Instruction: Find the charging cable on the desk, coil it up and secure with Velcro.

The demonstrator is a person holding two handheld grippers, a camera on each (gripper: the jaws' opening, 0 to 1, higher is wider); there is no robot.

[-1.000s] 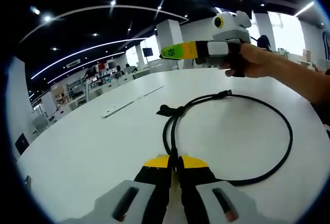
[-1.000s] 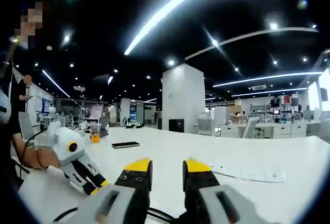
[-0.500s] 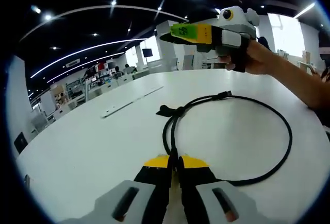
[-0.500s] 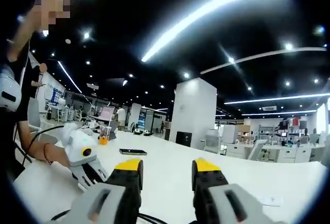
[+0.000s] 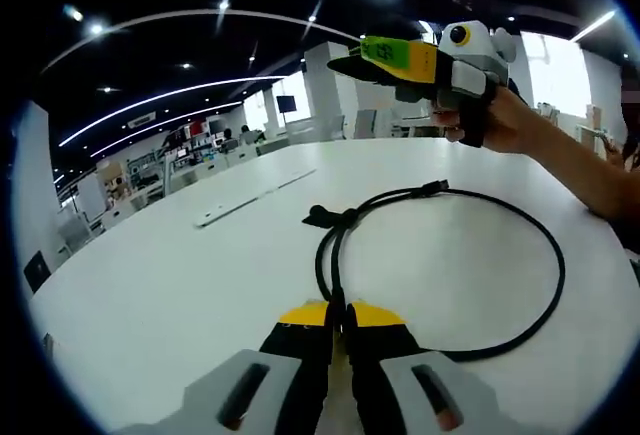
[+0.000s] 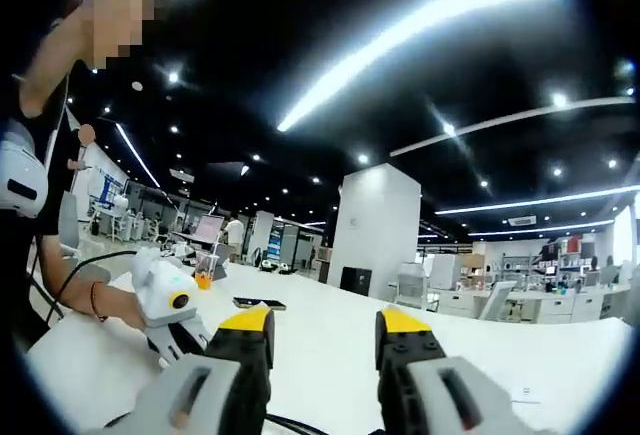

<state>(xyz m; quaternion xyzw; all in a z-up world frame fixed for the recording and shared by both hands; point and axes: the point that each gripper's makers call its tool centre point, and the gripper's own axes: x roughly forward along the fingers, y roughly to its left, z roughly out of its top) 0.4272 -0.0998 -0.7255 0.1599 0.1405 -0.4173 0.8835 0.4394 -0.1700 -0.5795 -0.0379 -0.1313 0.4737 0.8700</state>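
A black charging cable lies in a wide loop on the white desk. Its plug end points right, and a dark Velcro tab sits where the strands cross. My left gripper is shut on the cable's near stretch, low over the desk. My right gripper hangs high above the loop's far side, in a person's hand. In the right gripper view its jaws stand open with nothing between them, and the left gripper sits at lower left. A bit of cable shows at the bottom edge.
A long white strip lies on the desk beyond the loop. A dark phone and an orange cup rest on the desk's far side. A person's forearm reaches in from the right. Office desks and a white pillar stand behind.
The right gripper has risen and tipped upward above the loop, so its view shows more ceiling. The left gripper and the cable have stayed put.
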